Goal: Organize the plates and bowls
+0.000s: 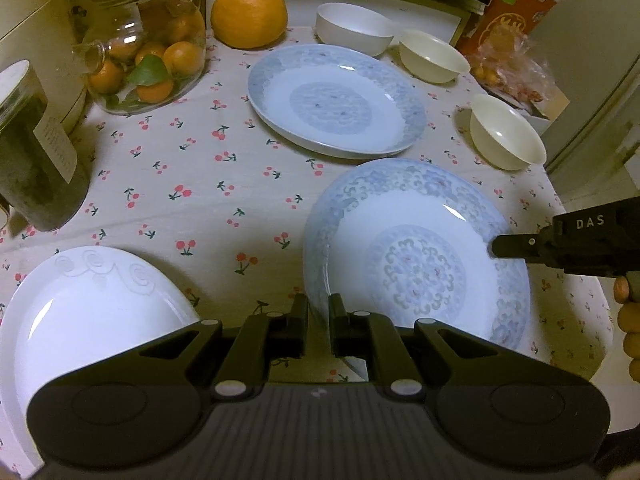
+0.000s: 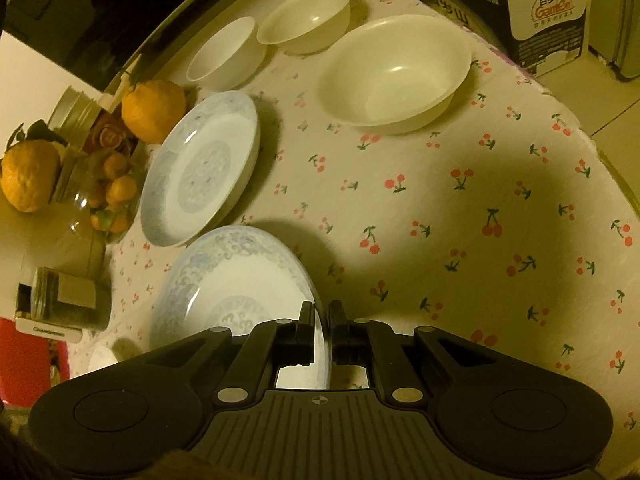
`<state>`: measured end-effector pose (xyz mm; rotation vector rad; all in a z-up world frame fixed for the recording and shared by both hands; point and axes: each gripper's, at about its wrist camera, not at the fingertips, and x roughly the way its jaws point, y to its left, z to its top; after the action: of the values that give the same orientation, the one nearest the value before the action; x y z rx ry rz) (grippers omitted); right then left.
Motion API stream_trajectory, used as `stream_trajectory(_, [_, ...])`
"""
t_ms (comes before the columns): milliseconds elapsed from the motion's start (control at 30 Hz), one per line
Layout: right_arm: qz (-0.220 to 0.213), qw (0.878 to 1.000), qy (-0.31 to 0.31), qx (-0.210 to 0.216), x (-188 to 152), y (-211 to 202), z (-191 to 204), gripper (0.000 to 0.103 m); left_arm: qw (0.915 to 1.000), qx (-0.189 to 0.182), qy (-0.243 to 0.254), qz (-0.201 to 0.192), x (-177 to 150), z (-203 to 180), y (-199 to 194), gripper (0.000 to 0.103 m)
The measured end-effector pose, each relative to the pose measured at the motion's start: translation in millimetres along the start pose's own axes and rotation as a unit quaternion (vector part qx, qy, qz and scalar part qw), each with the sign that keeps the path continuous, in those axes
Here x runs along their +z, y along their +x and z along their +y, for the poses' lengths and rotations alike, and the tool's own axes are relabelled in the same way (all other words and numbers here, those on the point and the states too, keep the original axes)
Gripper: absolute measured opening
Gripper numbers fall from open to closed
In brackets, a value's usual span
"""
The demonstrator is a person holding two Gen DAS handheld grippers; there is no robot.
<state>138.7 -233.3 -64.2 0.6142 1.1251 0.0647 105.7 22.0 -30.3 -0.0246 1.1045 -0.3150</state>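
A blue-patterned plate (image 1: 416, 256) is held at two opposite rims. My left gripper (image 1: 318, 312) is shut on its near-left rim, and my right gripper (image 1: 500, 246) reaches in from the right, shut on the far-right rim. In the right wrist view the right gripper (image 2: 322, 316) clamps that plate (image 2: 236, 280) edge-on, with a shadow on the cloth beside it. A second blue plate (image 1: 336, 100) (image 2: 200, 168) lies flat further back. A plain white plate (image 1: 92, 320) sits near left. Three white bowls (image 1: 352, 32) (image 1: 434, 56) (image 1: 506, 132) stand at the back right.
A glass jar of small oranges (image 1: 148, 60), a large orange (image 1: 250, 12) and a dark jar (image 1: 32, 152) crowd the left side. A carton (image 2: 548, 12) stands beyond the table's curved edge (image 2: 600, 152). The cherry-print cloth (image 1: 180, 184) is bare mid-table.
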Motion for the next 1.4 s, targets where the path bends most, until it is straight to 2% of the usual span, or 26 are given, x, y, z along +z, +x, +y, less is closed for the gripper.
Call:
stream_trajectory(767, [0.004,1.000,-0.012,-0.010,-1.9,0.8,3.4,0.012,0.9998,-0.005,-0.017,0.005,3.0,2.6,-1.3,0.010])
stream_trajectory(967, [0.006,1.000,-0.024,-0.017,-2.8,0.7,7.3,0.013,0.9999,-0.005,-0.016,-0.001,6.0,1.2,-4.0,0.014])
stream_trajectory(1033, [0.007,0.999,-0.028,-0.018,-3.4,1.0,9.6,0.018,0.9998,-0.006,-0.019,-0.003,6.7,1.6,-4.8,0.016])
stream_trajectory(1200, [0.003,0.999,-0.037,-0.023,-4.8,-1.3,15.0,0.023,0.9996,-0.006,-0.025,-0.010,7.3,1.0,-7.8,0.022])
stream_trajectory(1300, [-0.002,0.999,-0.037,-0.022,-5.2,-4.9,17.1,0.035,0.9994,-0.005,-0.030,-0.015,7.5,0.6,-10.1,0.025])
stream_trajectory(1367, [-0.005,0.999,-0.041,-0.022,-5.6,-7.5,19.0,0.046,0.9994,-0.002,-0.030,-0.017,8.2,-0.3,-11.1,0.036])
stream_trajectory(1400, [-0.006,0.999,-0.044,-0.022,-5.5,-8.7,20.4,0.056,0.9994,0.001,-0.029,-0.019,8.7,-1.0,-11.6,0.040])
